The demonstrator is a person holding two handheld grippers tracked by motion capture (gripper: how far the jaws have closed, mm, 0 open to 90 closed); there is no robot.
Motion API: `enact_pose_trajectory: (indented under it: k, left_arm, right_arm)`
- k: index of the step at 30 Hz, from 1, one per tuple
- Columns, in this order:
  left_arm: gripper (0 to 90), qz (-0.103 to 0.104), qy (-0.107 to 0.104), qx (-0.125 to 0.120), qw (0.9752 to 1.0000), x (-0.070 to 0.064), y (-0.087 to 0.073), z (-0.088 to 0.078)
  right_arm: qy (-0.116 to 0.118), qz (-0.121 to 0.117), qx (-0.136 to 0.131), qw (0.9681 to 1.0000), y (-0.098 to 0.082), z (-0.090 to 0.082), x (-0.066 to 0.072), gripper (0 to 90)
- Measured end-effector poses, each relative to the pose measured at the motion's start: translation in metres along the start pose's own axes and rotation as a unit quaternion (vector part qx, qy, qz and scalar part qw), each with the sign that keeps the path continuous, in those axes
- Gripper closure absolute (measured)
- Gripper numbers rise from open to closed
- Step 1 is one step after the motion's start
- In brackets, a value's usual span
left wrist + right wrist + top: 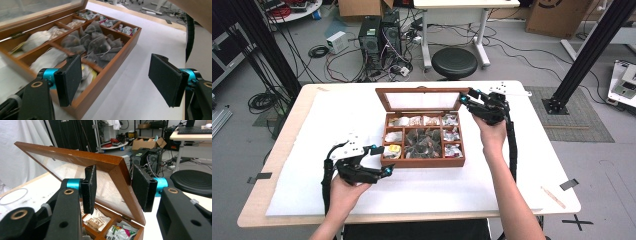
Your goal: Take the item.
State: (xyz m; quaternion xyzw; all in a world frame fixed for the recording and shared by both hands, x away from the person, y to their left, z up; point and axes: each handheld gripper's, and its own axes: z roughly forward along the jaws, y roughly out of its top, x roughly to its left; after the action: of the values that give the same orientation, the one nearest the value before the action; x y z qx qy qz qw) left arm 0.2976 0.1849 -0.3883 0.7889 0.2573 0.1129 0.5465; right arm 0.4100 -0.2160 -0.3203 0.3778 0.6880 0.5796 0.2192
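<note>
A wooden tea box (422, 162) stands mid-table with its glass lid (422, 100) raised. Its compartments hold tea bags (422, 140), dark ones in the middle. My left gripper (382, 160) is open at the box's front left corner, one jaw over the nearest compartment and the other over the table. In the left gripper view (115, 80) the box wall (105, 82) runs between the pads. My right gripper (469, 96) is at the lid's upper right corner. In the right gripper view (113, 187) it is open, with the lid's side rail (125, 185) between the jaws.
A white mat (512, 165) covers the table around the box. A thin wooden stick (553, 197) lies near the front right corner. Behind the table stand a black stool (454, 62) and computer towers (379, 35) among cables.
</note>
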Motion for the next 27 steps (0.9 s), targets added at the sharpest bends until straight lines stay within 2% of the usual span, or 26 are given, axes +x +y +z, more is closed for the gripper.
enact_pose_trajectory:
  k: [1, 5, 9, 14, 15, 17, 18, 19, 21, 25, 27]
  left_arm:
    - [26.9, 0.002, 0.0, 0.002, 1.0, -0.002, 0.006, 0.009]
    - [29.6, 0.003, -0.003, 0.004, 1.0, -0.001, 0.013, 0.021]
    - [33.3, -0.013, -0.007, 0.018, 0.9997, 0.003, 0.021, 0.039]
    - [37.2, -0.022, -0.002, 0.023, 0.9995, 0.006, 0.027, 0.051]
    - [40.9, -0.028, 0.003, 0.024, 0.9993, 0.007, 0.029, 0.057]
    - [42.8, -0.033, 0.008, 0.035, 0.9988, 0.007, 0.031, 0.064]
    - [44.7, -0.033, 0.008, 0.035, 0.9988, 0.007, 0.031, 0.064]
    - [45.1, -0.033, 0.02, 0.046, 0.9982, 0.008, 0.032, 0.07]
    - [47.2, -0.032, 0.025, 0.056, 0.9976, 0.009, 0.033, 0.076]
    - [52.1, -0.035, 0.031, 0.063, 0.9969, 0.009, 0.036, 0.085]
    - [53.8, -0.029, 0.043, 0.071, 0.9961, 0.009, 0.038, 0.093]
  right_arm:
    - [0.001, 0.0, 0.001, 1.0, 0.0, 0.0, 0.0, 56.3]
    - [-0.002, 0.001, 0.0, 1.0, 0.0, 0.0, 0.001, 56.1]
    - [-0.003, 0.001, -0.002, 1.0, 0.0, 0.0, 0.002, 56.1]
    - [-0.003, 0.001, -0.003, 1.0, 0.0, 0.0, 0.001, 56.0]
    - [-0.003, 0.001, -0.003, 1.0, 0.0, 0.0, 0.001, 56.0]
    - [-0.003, 0.001, -0.003, 1.0, 0.0, 0.0, 0.002, 56.0]
    - [-0.003, 0.001, -0.003, 1.0, 0.0, 0.0, 0.002, 56.0]
    - [-0.003, 0.002, -0.002, 1.0, 0.0, 0.0, 0.002, 56.0]
    - [-0.004, 0.001, -0.003, 1.0, 0.0, 0.0, 0.002, 56.0]
    - [-0.003, -0.002, -0.002, 1.0, 0.0, 0.0, 0.002, 56.0]
    - [-0.004, -0.003, -0.002, 1.0, 0.0, 0.0, 0.002, 56.0]
